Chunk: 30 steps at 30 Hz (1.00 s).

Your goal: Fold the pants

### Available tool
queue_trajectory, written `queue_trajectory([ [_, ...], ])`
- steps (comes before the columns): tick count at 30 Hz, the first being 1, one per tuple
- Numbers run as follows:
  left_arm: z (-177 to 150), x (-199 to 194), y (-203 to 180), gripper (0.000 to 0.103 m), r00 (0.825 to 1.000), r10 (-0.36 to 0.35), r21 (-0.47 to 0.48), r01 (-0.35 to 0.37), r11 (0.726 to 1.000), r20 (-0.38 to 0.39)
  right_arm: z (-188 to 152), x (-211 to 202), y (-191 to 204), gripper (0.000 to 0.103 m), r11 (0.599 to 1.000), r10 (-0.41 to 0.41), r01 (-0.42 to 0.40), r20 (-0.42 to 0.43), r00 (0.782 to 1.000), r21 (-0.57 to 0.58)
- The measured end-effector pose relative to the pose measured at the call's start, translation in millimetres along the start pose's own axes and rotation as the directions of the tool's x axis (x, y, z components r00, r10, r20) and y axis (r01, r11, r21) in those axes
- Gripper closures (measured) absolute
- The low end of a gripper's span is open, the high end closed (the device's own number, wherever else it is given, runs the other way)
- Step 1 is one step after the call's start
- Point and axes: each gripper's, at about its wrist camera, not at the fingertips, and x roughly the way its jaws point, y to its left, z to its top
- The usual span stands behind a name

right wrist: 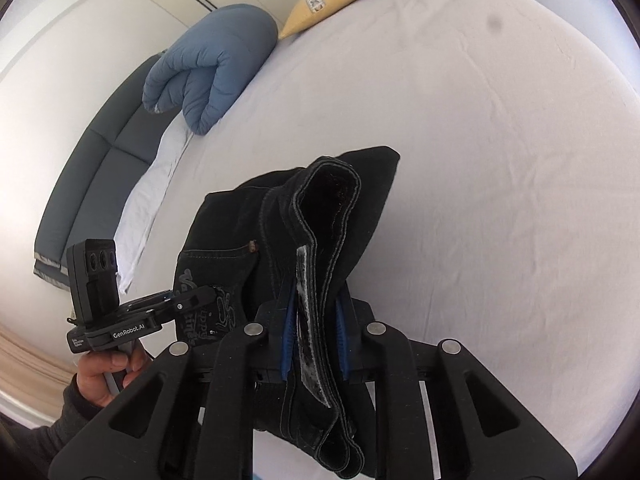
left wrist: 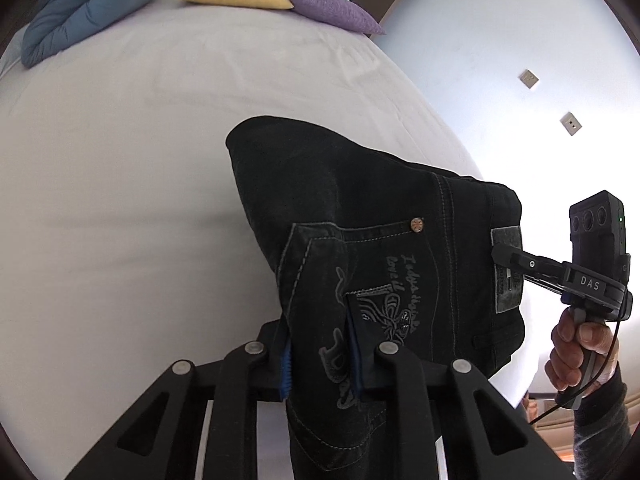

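Left wrist view, hold: the left claw (left wrist: 320, 364) is clamped on the pocket side of the black pants (left wrist: 360, 208), which hang lifted above the bed (left wrist: 120, 160).
Left wrist view, partner: the right claw (left wrist: 505, 254) pinches the waistband at the grey patch (left wrist: 507, 276).
Left wrist view, advice: I would keep both grips level and the waistband taut, so the denim comes down flat rather than bunched.
Left wrist view, material: heavy dark denim, pale stitching, copper rivet (left wrist: 417, 225), printed pocket lettering.
Right wrist view, hold: the right claw (right wrist: 316, 332) is closed on stacked waistband layers of the pants, edge-on.
Right wrist view, partner: the left claw (right wrist: 200, 296) grips the printed pocket.
Right wrist view, shape: the folded layers form a thick curled ridge, probably stiff.
Right wrist view, surroundings: smooth pale sheet, a rolled blue duvet (right wrist: 212, 76), a yellow pillow (right wrist: 320, 4).
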Motion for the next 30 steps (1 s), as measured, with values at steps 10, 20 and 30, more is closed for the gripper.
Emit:
queue_trajectory([
  [10, 29.6, 57.0, 22.1, 0.067, 0.996, 0.064, 0.040, -0.061, 0.997, -0.058, 31.8, 64.9, -77.1, 0.086, 0.990, -0.064, 0.072, -0.067, 0.996, 0.121],
  [20, -0.1, -2.4, -5.9, 0.058, 0.969, 0.199, 0.103, -0.215, 0.971, 0.143, 16.1, 46.0, -65.9, 0.075, 0.991, -0.121, 0.120, 0.013, 0.993, 0.055],
  [30, -79.7, -141.2, -78.5, 0.000, 0.749, 0.306, 0.092, -0.437, 0.895, 0.587, -55.0, -63.7, 82.4, 0.042, 0.905, -0.299, 0.373, 0.320, 0.899, -0.203],
])
